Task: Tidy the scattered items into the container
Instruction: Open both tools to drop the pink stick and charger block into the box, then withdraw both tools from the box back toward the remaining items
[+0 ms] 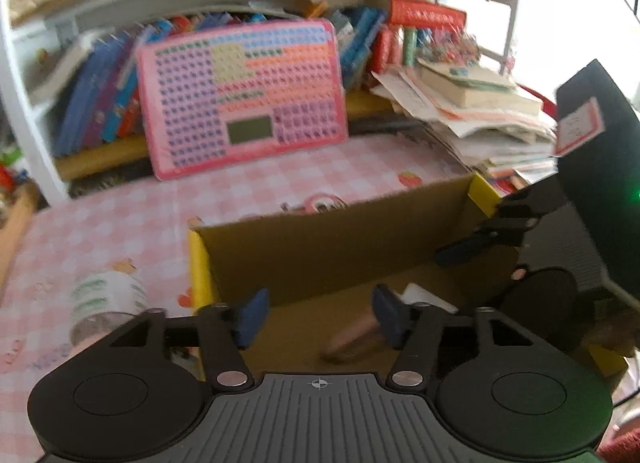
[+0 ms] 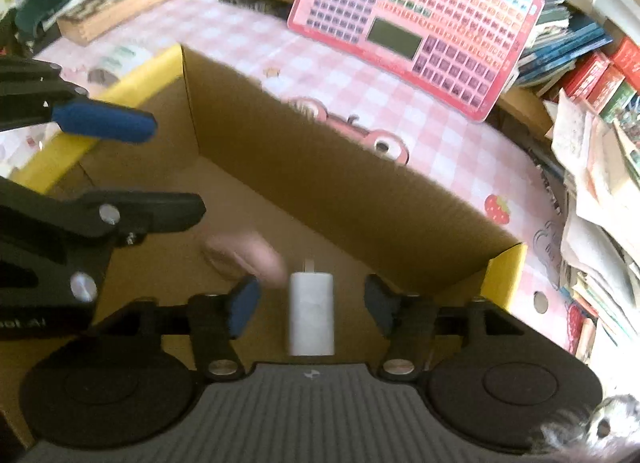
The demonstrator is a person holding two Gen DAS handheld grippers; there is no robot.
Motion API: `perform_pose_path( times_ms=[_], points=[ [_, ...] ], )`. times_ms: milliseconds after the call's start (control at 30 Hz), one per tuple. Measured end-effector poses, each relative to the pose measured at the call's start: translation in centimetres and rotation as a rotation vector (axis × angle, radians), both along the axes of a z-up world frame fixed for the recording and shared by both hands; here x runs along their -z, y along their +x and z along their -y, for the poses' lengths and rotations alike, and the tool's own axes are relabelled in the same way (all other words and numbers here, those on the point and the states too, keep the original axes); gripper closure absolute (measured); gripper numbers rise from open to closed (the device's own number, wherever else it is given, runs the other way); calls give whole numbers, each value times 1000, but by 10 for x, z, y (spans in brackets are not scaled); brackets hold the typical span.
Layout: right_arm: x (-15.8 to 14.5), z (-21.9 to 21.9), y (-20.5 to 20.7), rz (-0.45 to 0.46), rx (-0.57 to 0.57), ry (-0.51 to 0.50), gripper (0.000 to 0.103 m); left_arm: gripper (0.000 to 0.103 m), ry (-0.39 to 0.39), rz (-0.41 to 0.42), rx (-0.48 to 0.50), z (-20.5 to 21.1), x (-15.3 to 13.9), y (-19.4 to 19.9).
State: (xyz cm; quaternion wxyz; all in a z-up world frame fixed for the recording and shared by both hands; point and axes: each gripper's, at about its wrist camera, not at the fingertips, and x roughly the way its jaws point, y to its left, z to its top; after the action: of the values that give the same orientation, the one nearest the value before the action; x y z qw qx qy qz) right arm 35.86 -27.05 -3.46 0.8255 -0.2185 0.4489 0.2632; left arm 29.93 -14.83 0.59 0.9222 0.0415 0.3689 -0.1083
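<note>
Cardboard box (image 2: 360, 199): brown, yellow-edged, on the pink checked tablecloth (image 1: 120, 215).
Left gripper (image 1: 316, 317): jaws apart, holding nothing, over the box.
Right gripper (image 2: 310, 305): jaws apart; white charger (image 2: 312, 313) between them, untouched.
Pink item (image 2: 244, 255): blurred, inside the box.
Tape roll (image 1: 106, 303): outside, left of the box.

White plug adapter (image 2: 311, 313) and blurred pink item (image 2: 244, 255) in cardboard box (image 2: 340, 187) (yellow-edged)
</note>
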Motion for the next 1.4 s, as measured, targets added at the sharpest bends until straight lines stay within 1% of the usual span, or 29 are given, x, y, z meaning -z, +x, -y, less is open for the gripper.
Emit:
perform_pose_path(
  times_ms=[100, 133, 200, 333, 400, 500, 633, 767, 967, 1167, 1300, 1400],
  points=[
    [-11, 7, -7, 37, 33, 44, 33, 23, -13, 53, -20, -4, -10, -11],
    [-14, 9, -10, 45, 45, 58, 33, 22, -18, 69, -24, -5, -13, -14],
    [-22, 14, -18, 68, 70, 90, 29, 17, -27, 100, -34, -7, -20, -22],
    [-38, 22, -34, 126, 107, 136, 25, 14, -43, 147, -59, -12, -33, -40],
    [-46, 24, -44, 148, 116, 154, 23, 10, -43, 173, -74, -14, -39, -49],
    [-54, 26, -55, 187, 134, 171, 22, 10, -44, 206, -102, -18, -45, -61],
    [-65, 30, -79, 249, 193, 205, 22, 6, -62, 218, -122, -26, -50, -76],
    [-73, 31, -103, 331, 248, 223, 21, 6, -60, 233, -136, -32, -51, -94],
    [-78, 33, -141, 393, 348, 269, 20, 5, -74, 236, -114, -44, -50, -115],
    [-74, 28, -176, 411, 443, 280, 18, 5, -84, 236, -69, -55, -48, -137],
    [-72, 23, -199, 421, 489, 271, 17, 5, -92, 222, -43, -61, -44, -152],
    [-70, 20, -215, 422, 522, 259, 16, 5, -82, 207, -26, -66, -40, -162]
  ],
)
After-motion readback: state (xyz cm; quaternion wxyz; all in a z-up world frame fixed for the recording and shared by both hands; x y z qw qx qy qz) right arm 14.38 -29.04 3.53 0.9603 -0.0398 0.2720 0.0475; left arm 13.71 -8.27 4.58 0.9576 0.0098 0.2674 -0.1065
